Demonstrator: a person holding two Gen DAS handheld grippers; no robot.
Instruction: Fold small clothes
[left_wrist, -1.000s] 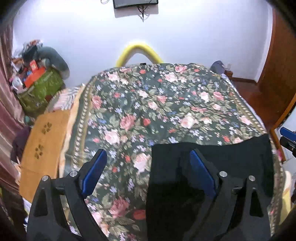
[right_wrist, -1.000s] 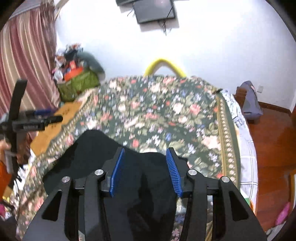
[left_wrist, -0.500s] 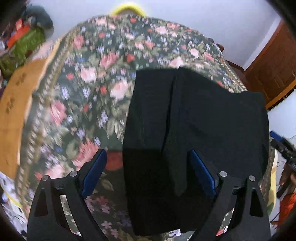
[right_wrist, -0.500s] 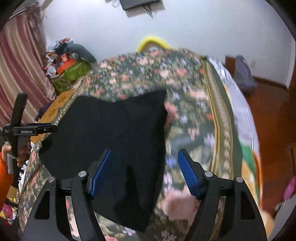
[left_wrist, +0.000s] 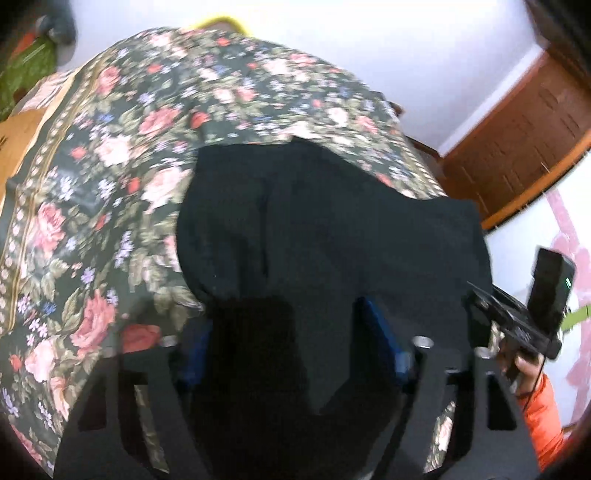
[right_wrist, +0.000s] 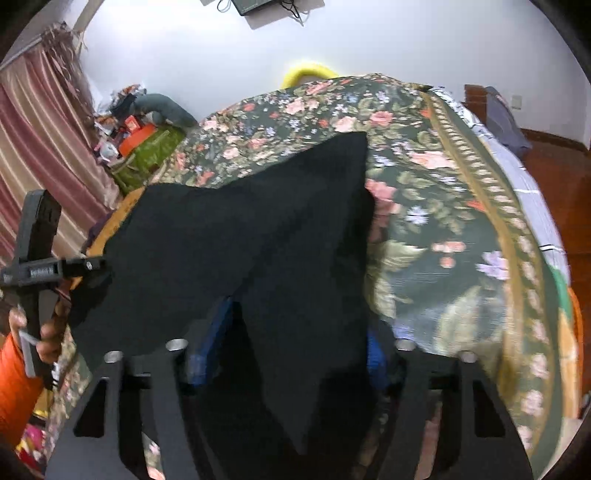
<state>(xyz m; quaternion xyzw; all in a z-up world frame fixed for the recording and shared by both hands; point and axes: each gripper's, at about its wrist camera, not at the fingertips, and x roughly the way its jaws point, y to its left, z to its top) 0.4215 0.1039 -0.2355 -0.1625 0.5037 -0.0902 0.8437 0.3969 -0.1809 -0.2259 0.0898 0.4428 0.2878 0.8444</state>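
Observation:
A black garment (left_wrist: 332, 229) lies spread on the floral bedspread (left_wrist: 110, 155). My left gripper (left_wrist: 291, 343) is down at its near edge with the blue pads wide apart and black cloth between them. In the right wrist view the same garment (right_wrist: 240, 236) fills the centre. My right gripper (right_wrist: 295, 339) is low over its near edge, jaws open, with a fold of cloth between the pads. Each gripper shows in the other's view: the right one in the left wrist view (left_wrist: 517, 321), the left one in the right wrist view (right_wrist: 37, 266).
The bedspread (right_wrist: 443, 184) covers a bed. A pile of bags and clutter (right_wrist: 140, 140) sits by a striped curtain (right_wrist: 33, 147) at the left. A wooden door (left_wrist: 524, 129) and wooden floor (right_wrist: 554, 166) lie to the right.
Both grippers have tilted down and moved forward over the garment's near edge. The cloth now sits between the pads of each. The left pads stand somewhat closer together than before.

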